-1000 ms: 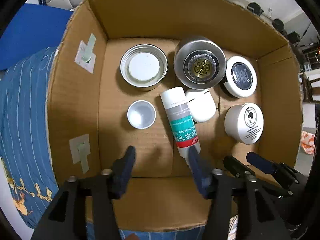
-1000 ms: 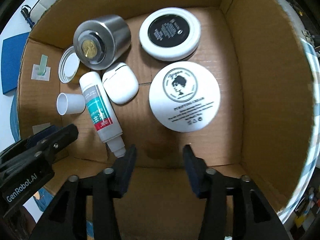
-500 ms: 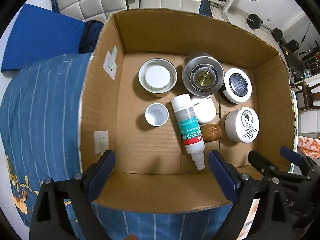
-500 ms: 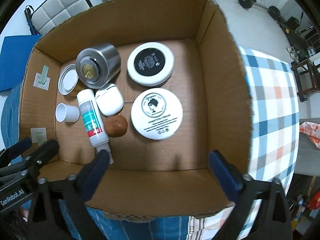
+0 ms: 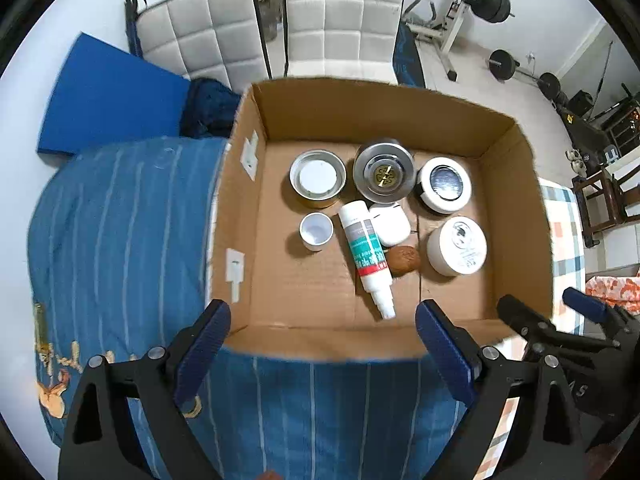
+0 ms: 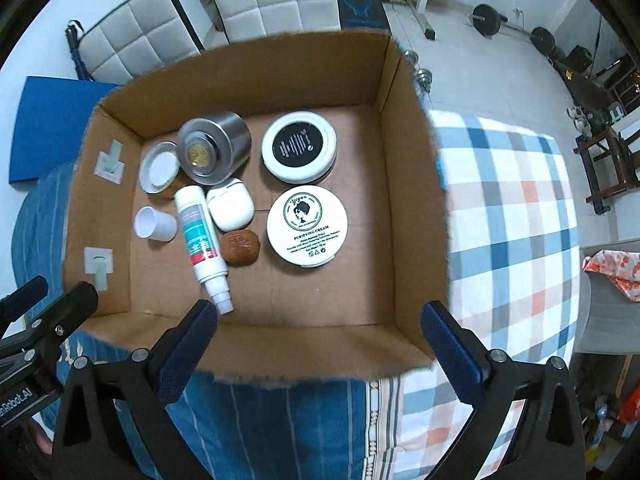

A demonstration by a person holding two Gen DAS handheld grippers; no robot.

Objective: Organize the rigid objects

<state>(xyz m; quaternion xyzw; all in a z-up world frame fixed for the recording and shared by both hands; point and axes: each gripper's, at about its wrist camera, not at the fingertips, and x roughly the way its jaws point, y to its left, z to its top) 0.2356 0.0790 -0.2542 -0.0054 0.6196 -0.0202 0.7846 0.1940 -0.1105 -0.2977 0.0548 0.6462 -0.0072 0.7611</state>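
An open cardboard box (image 5: 516, 208) (image 6: 412, 184) sits on a blue striped cloth. Inside lie a white spray bottle (image 5: 366, 250) (image 6: 200, 236), a brown oval object (image 5: 404, 260) (image 6: 241, 247), a white case (image 5: 390, 224) (image 6: 230, 210), a small white cup (image 5: 316, 230) (image 6: 154, 223), a steel canister (image 5: 383, 173) (image 6: 214, 146), a metal tin (image 5: 318, 176) (image 6: 159, 167), and two white cream jars (image 5: 457, 245) (image 6: 307, 224). My left gripper (image 5: 322, 324) hangs open above the box's near wall. My right gripper (image 6: 320, 322) is open too, holding nothing.
White padded chairs (image 5: 344, 16) and a blue mat (image 5: 108, 92) stand beyond the box. Gym weights (image 5: 504, 64) lie on the floor at the back right. A checked cloth (image 6: 508, 220) covers the surface right of the box. The near half of the box floor is bare.
Both grippers have opened wide and risen out of the box. A brown oval object now lies beside the spray bottle, where the right gripper was.
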